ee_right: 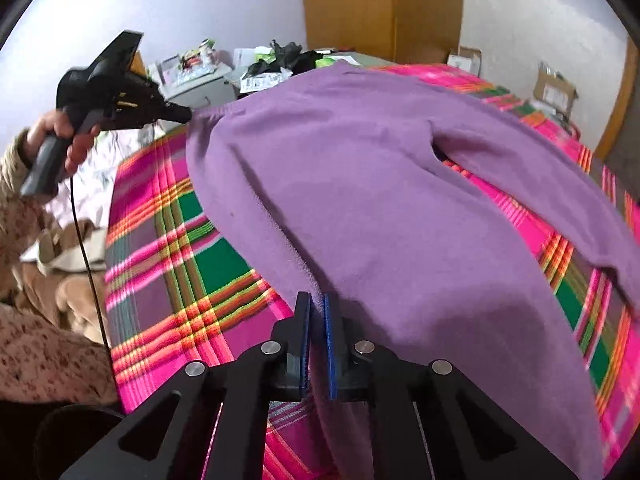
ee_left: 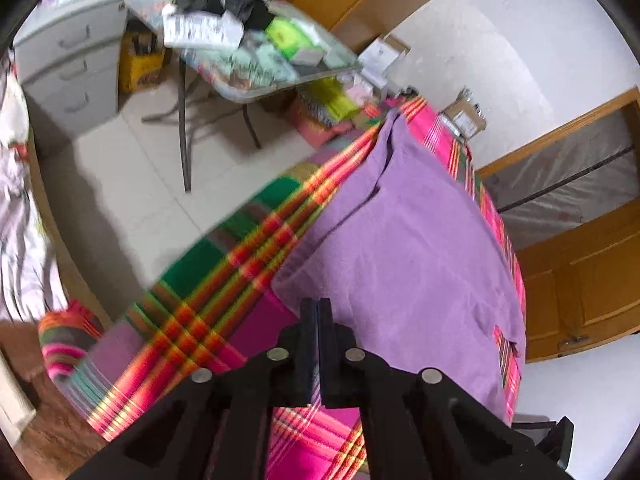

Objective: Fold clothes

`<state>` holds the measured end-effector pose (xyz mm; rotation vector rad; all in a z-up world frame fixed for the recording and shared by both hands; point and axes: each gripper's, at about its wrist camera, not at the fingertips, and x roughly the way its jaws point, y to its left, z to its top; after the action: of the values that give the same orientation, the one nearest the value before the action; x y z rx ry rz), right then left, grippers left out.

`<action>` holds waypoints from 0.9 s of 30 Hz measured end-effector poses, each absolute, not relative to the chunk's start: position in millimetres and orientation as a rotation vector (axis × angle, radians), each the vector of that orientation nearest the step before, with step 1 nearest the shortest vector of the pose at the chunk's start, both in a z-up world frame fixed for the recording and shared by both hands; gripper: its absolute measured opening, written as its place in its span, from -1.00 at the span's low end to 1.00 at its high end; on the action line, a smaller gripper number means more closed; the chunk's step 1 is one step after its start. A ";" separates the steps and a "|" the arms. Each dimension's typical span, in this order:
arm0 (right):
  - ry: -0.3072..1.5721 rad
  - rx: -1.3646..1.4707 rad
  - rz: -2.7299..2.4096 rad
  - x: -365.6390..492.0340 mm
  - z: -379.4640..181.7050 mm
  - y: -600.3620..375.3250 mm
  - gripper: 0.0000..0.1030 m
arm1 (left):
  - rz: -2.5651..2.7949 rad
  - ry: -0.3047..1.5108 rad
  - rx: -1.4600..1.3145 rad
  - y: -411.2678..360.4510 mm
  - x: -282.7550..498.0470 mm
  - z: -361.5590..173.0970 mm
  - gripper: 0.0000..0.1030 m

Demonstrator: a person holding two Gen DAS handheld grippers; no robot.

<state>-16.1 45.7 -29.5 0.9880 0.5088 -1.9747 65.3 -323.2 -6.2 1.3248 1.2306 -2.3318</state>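
Observation:
Purple fleece trousers (ee_right: 360,184) lie spread on a bed covered by a pink, green and orange plaid blanket (ee_right: 188,264). My right gripper (ee_right: 316,300) sits at the near edge of one trouser leg, its blue pads (ee_right: 329,336) narrowly set, shut on a fold of purple cloth. In the right wrist view a hand holds the left gripper (ee_right: 188,115) at the far left, its tip on the waist corner. In the left wrist view the left gripper (ee_left: 318,304) is shut on the edge of the trousers (ee_left: 408,248), near a corner.
A cluttered folding table (ee_left: 256,92) and a white drawer cabinet (ee_left: 72,68) stand across a tiled floor (ee_left: 132,184) beyond the bed's side. Wooden doors (ee_left: 580,280), cardboard boxes (ee_right: 554,88) and a white wall (ee_left: 500,52) lie past the far end. A patterned sleeve (ee_right: 44,356) is at left.

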 end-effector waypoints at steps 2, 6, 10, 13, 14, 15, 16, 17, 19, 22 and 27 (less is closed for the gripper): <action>0.555 0.942 -2.002 -8.9 -27.2 42.4 -0.34 | -2.315 1.236 1.354 -322.0 64.4 -9.7 -0.93; 0.612 0.818 -1.989 8.4 -18.9 31.5 -0.28 | -2.295 1.292 1.373 -321.3 66.2 -14.3 -0.70; 0.615 0.775 -1.928 20.3 -20.5 13.4 -0.28 | -2.302 1.290 1.363 -320.8 64.9 -14.8 -0.67; 0.624 0.789 -1.879 23.6 -26.8 -2.3 -0.28 | -2.299 1.289 1.362 -322.7 61.4 -14.4 -0.66; 0.630 0.797 -1.870 23.5 -29.2 -8.1 -0.28 | -2.301 1.286 1.362 -322.9 60.2 -14.4 -0.66; 0.633 0.806 -1.871 21.7 -31.4 -13.6 -0.28 | -2.301 1.284 1.362 -322.9 59.3 -14.4 -0.66; 0.635 0.815 -1.873 19.6 -33.4 -18.8 -0.28 | -2.299 1.283 1.361 -322.5 58.9 -14.3 -0.66; 0.630 0.824 -1.876 16.9 -34.4 -23.0 -0.28 | -2.299 1.280 1.362 -322.1 58.0 -14.1 -0.66; 0.622 0.843 -1.883 11.3 -36.4 -31.3 -0.28 | -2.293 1.280 1.367 -322.5 56.4 -13.7 -0.66; 0.628 0.863 -1.891 7.6 -39.2 -41.2 -0.29 | -2.292 1.295 1.366 -324.8 54.5 -14.5 -0.65; 0.675 0.881 -1.928 9.3 -42.9 -45.2 -0.86 | -2.295 1.345 1.340 -329.2 55.2 -17.6 -0.66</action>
<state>9.3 -45.2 -42.9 0.8815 0.6751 -1.9281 55.2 -329.2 -17.6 1.3399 1.3446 -2.2948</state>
